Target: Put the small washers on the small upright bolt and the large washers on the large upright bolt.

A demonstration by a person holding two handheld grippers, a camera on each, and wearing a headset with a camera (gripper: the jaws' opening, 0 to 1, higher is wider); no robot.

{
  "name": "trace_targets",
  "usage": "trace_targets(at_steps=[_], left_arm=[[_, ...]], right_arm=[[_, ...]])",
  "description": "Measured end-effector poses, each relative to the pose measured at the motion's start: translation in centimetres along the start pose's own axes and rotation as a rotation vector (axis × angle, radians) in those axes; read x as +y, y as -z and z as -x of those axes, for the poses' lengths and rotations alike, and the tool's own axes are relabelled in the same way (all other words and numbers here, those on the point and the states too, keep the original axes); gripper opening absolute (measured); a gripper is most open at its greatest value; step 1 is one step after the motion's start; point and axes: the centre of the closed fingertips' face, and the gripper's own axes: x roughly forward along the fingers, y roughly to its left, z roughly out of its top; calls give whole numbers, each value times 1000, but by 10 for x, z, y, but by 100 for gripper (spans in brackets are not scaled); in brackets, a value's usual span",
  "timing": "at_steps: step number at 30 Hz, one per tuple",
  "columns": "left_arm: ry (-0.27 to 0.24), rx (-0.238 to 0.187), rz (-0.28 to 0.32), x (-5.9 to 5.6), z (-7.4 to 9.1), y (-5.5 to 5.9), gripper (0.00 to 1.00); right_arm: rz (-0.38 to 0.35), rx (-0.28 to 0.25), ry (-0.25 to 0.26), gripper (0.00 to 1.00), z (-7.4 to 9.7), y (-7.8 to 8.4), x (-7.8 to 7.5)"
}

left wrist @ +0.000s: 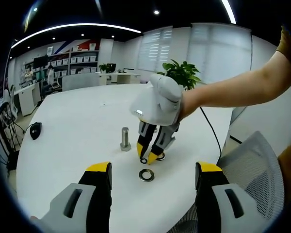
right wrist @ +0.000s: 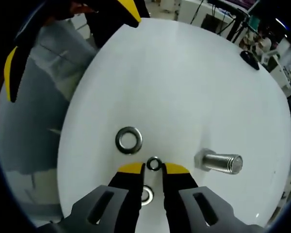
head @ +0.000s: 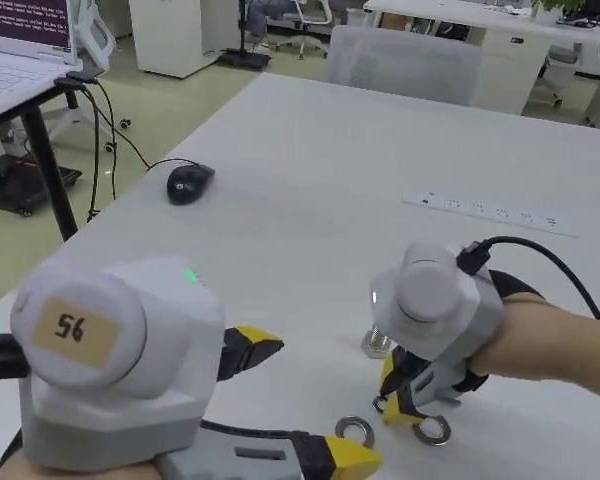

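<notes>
My right gripper [right wrist: 153, 168] points down at the white table, its jaws nearly closed on a small washer [right wrist: 153, 163] held at the tips. From the left gripper view, the small washer [left wrist: 144, 160] hangs at the right gripper [left wrist: 150, 154]. One upright bolt [right wrist: 218, 161] [head: 376, 343] stands just beside it. A large washer [right wrist: 129, 140] [head: 354, 431] lies flat in front of the jaws. Another large washer [head: 432, 430] lies under the right gripper [head: 395, 408]. My left gripper [head: 305, 400] [left wrist: 154, 167] hovers open and empty at the near edge.
A black mouse [head: 190, 183] lies at the left of the table, and a white power strip [head: 490, 210] at the far right. A grey chair [head: 405, 62] stands behind the table's far edge. A laptop [head: 20, 50] sits on a side desk to the left.
</notes>
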Motion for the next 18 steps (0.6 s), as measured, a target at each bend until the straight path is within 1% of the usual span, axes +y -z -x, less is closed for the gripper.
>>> trace_targets(at_steps=[5, 9, 12, 18], left_arm=[[-1, -3, -1, -2, 2, 0, 69], [-7, 1, -3, -3, 5, 2, 70], [-9, -5, 0, -4, 7, 1, 70], [-9, 1, -2, -5, 9, 3, 70]], right_arm=[[-15, 1, 7, 15, -1, 0, 0], [-21, 9, 6, 13, -2, -1, 0], [-33, 6, 4, 12, -2, -1, 1], [-31, 9, 1, 12, -2, -2, 2]])
